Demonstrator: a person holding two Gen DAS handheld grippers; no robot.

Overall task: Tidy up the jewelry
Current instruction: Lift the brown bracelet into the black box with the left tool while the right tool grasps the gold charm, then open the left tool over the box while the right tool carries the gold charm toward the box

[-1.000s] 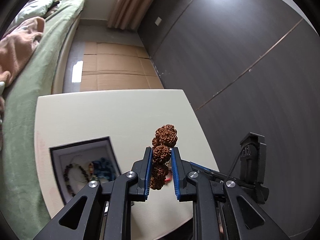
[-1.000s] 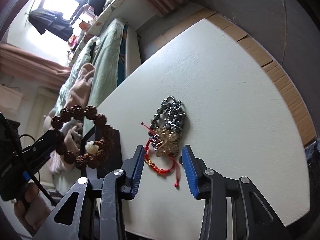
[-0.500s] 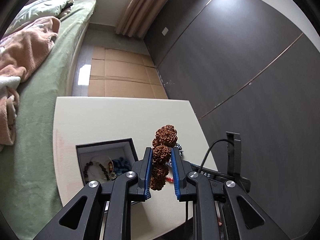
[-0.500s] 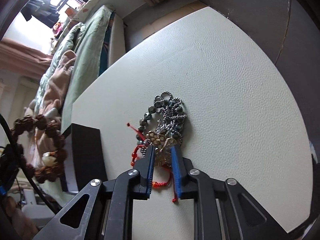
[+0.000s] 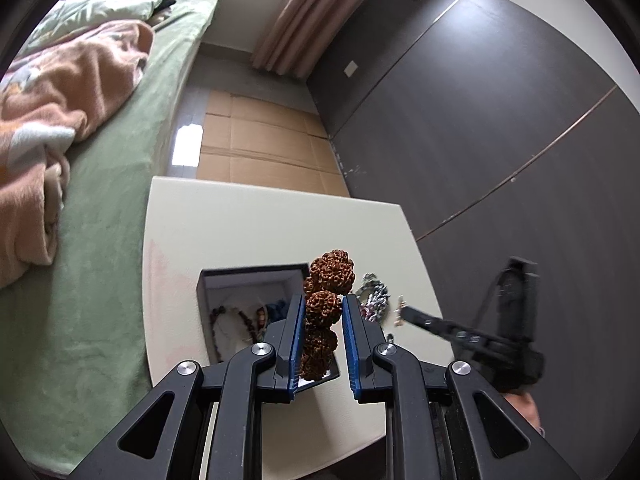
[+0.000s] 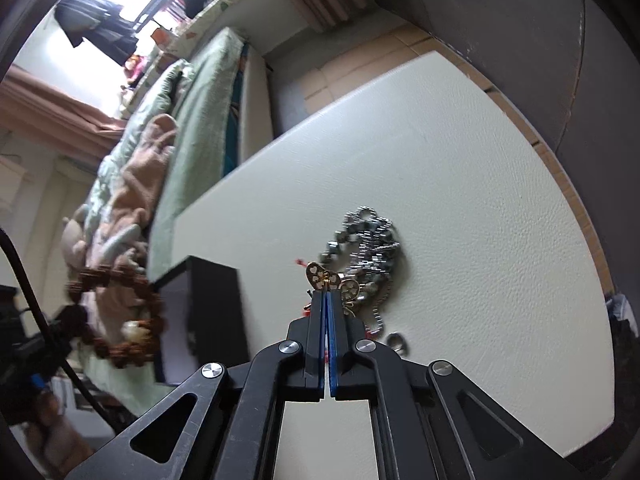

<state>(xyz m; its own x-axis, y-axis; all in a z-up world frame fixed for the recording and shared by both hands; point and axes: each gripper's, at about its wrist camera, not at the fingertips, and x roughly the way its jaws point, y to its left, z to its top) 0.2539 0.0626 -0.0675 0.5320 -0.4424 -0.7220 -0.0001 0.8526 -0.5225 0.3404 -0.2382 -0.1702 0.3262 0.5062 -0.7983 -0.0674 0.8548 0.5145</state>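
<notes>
Your left hand-held gripper [image 5: 322,312] is clamping the brown bead bracelet [image 5: 325,307] above the open black jewelry box [image 5: 250,276] on the bench [image 5: 240,220]. Your right hand-held gripper [image 6: 327,298] is pinching the gold butterfly charm [image 6: 329,278], seemingly lifted, just before the silver chain pile [image 6: 366,248].

Right gripper [image 6: 328,300] jaws pinch gold butterfly charm [image 6: 329,280]; table [image 6: 460,184] below.

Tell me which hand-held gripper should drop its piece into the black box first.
Left. The left hand-held gripper grips the brown bead bracelet right above the open black box; the right hand-held gripper, clamping the gold butterfly charm, sits beside it.
</notes>
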